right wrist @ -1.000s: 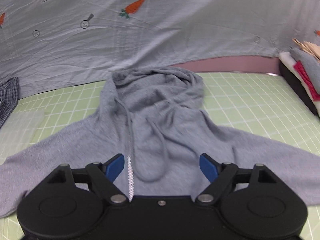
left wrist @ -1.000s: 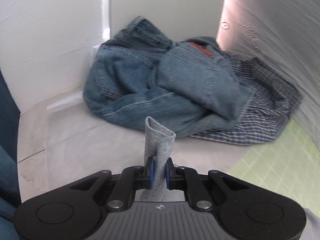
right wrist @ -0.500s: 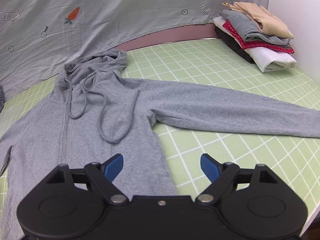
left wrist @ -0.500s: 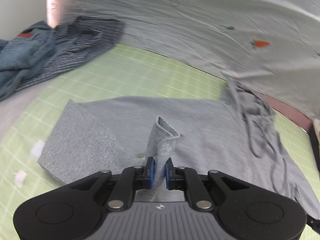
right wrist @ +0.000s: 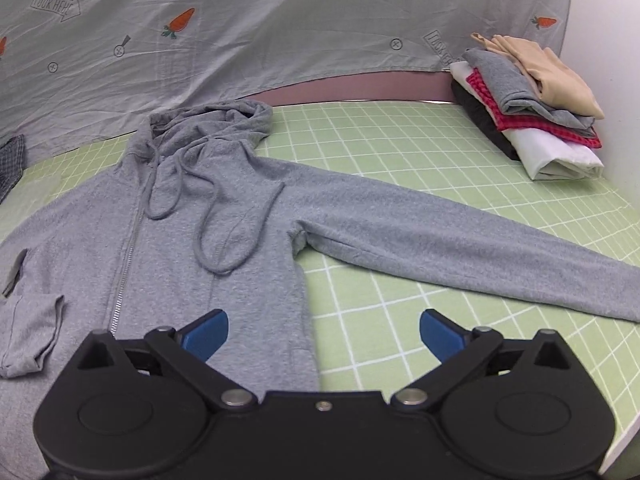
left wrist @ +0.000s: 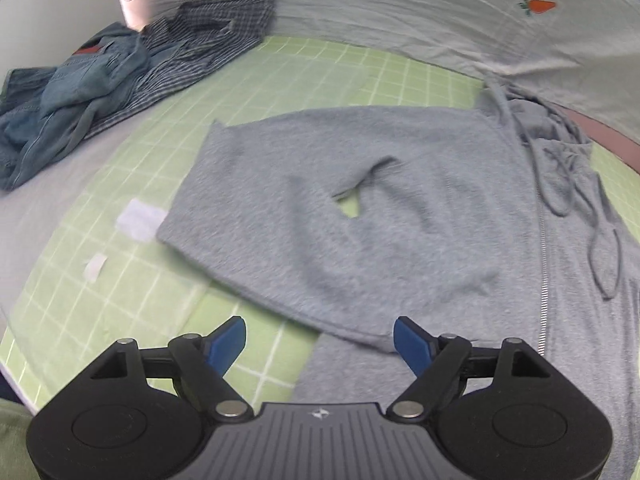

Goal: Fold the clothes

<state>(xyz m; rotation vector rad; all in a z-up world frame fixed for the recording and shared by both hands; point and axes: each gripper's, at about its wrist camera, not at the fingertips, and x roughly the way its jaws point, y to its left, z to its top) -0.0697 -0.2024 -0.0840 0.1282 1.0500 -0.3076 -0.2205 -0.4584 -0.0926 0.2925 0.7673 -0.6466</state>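
Denim (left wrist: 68,92) and a checked shirt (left wrist: 200,44) show only in the left view, heaped at the far left of the green mat (left wrist: 320,68), with two white scraps (left wrist: 138,220) near the hoodie (left wrist: 360,216). Here we see the hoodie's left sleeve (left wrist: 280,184) folded across its chest. A second ago the left gripper (left wrist: 320,340) pinched that cuff upright; now its fingers (left wrist: 226,340) are spread wide and hold nothing, hovering above the sleeve's edge.

Only the right view gives us the folded stack (right wrist: 532,108) at the mat's far right corner, well apart from the hoodie, and the right sleeve (right wrist: 460,244) stretched flat toward the right. The hood (right wrist: 212,120) lies bunched near the carrot-print sheet (right wrist: 280,20), drawstrings looped over the chest beside the zip (right wrist: 128,252). This view has barely changed in the last half second. We see the right gripper (right wrist: 324,332) with fingers (right wrist: 206,332) wide apart and empty, above the hoodie's right side and bare mat.
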